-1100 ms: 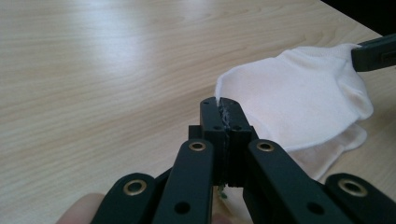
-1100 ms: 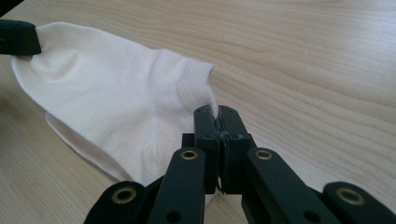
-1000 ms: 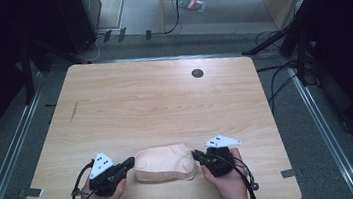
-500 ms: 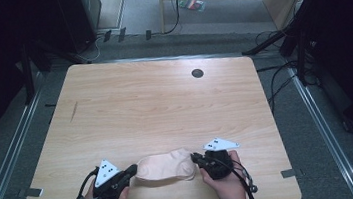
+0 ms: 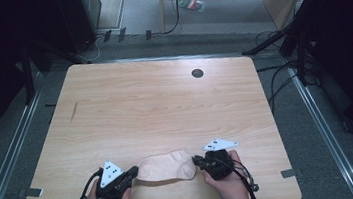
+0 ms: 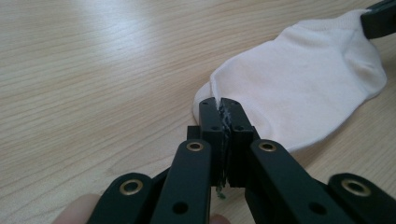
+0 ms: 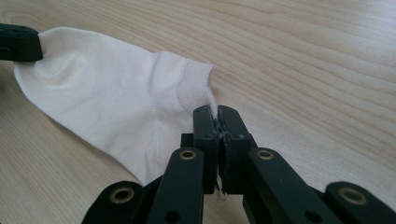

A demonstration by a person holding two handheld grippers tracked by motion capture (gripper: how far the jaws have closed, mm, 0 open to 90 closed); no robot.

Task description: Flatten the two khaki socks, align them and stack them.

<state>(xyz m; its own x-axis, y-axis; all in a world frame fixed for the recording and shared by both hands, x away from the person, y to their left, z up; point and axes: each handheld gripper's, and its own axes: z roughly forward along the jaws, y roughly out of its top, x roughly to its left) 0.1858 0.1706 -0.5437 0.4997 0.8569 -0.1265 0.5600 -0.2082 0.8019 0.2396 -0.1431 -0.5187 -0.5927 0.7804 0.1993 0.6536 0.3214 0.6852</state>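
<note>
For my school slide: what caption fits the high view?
Two grippers, left and right, pinch a sock at both ends.

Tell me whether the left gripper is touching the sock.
Touching. The left gripper view shows the left gripper with its fingers shut on a pinched edge of the white sock, cloth caught between them.

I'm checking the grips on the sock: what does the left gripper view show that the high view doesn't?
Left gripper view alone: the left tool has its jaws pressed together on a thin fold at the edge of the white sock, with fabric squeezed between them. High view alone: the whole table, its round dark grommet, the floor cables, and both hands, the right tool at the sock's other end. Both show the sock lying on the wood, held at two ends.
</note>
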